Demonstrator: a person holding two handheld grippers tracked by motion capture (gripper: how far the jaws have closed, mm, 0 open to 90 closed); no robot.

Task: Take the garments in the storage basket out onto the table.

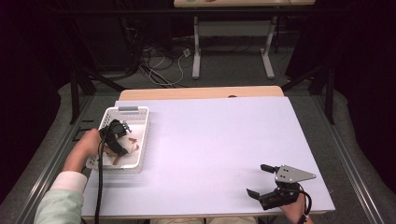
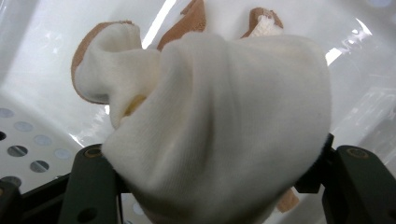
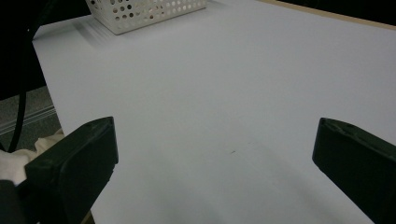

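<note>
A white perforated basket (image 1: 141, 122) stands at the table's left side. Inside it lies a bunched white sock (image 2: 219, 107) with tan patches (image 2: 81, 51). My left gripper (image 1: 122, 141) reaches down into the basket, and in the left gripper view its jaws (image 2: 210, 156) press on both sides of the sock, which bulges between them. My right gripper (image 1: 257, 179) rests near the table's front right edge, open with nothing between its jaws (image 3: 215, 135). The basket (image 3: 140, 11) sits far off in the right gripper view.
A white sheet (image 1: 210, 140) covers the table, with a wooden strip (image 1: 201, 92) showing at the far edge. More tan and white cloth (image 1: 133, 140) lies in the basket. Beyond the table are another table's legs (image 1: 196, 51) and floor cables (image 1: 159, 65).
</note>
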